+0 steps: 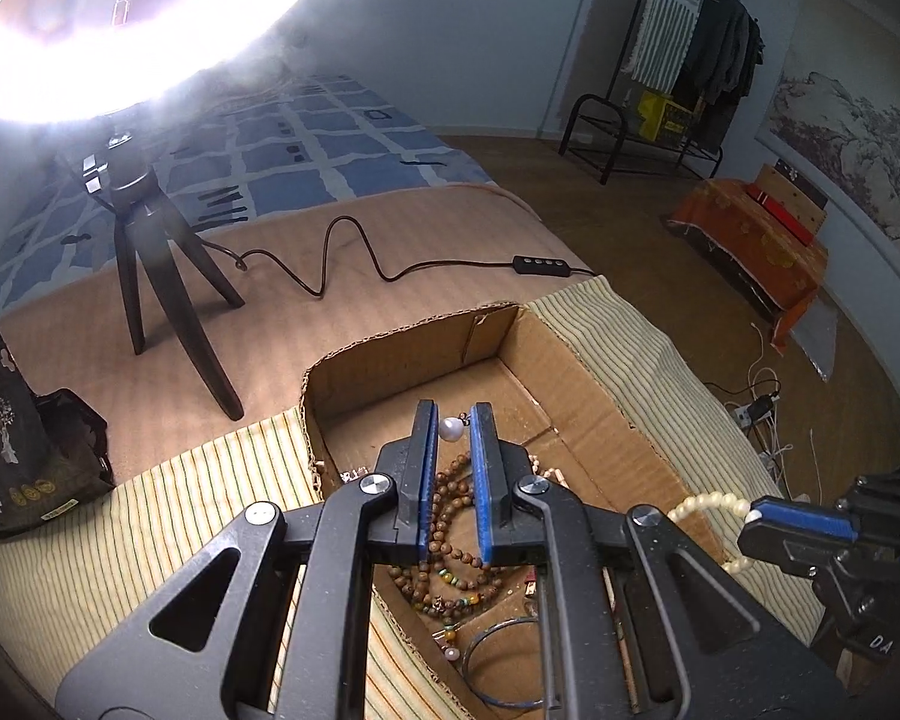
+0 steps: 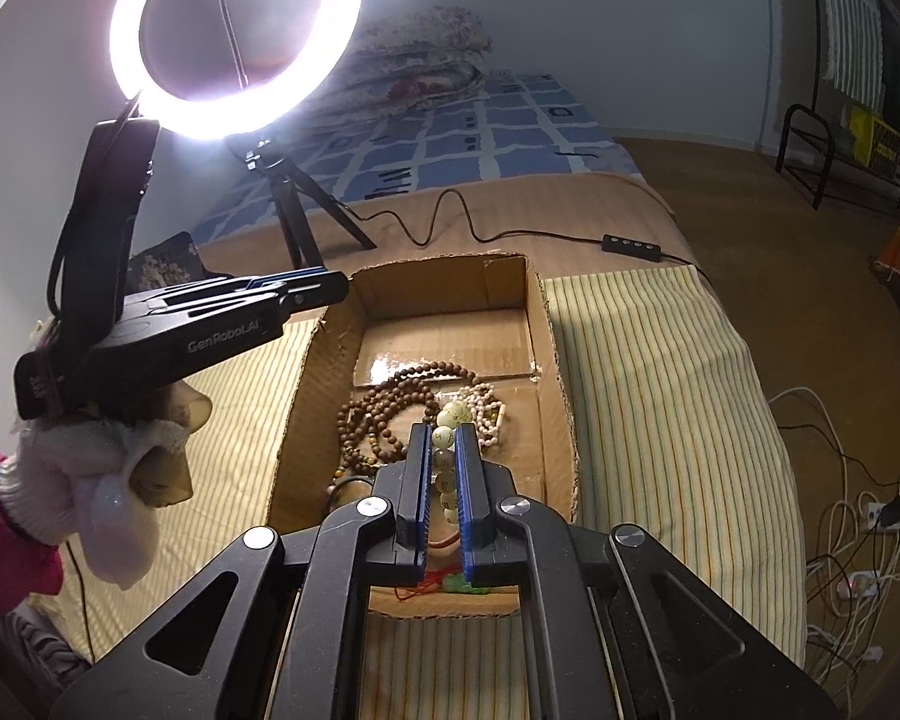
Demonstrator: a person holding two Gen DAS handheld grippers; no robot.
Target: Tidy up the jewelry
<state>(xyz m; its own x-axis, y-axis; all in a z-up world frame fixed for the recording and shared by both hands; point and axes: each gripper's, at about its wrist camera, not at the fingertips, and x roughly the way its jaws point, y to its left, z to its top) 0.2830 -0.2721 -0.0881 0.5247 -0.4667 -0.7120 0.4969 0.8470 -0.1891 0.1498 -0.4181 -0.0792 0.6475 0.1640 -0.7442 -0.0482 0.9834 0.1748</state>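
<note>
While ring light point(image 2: 234, 36) glares, left gripper point(image 1: 453, 429) pinches pearl point(image 1: 452, 429), right gripper point(image 2: 444, 450) pinches cream bracelet point(image 2: 447, 438).

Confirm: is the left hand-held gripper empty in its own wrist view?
No, the left hand-held gripper has a white pearl pinched between its blue pads near the tips, above the cardboard box.

Beads point(image 2: 390, 414) in box point(image 2: 546, 360) on bed point(image 2: 660, 372)
</note>
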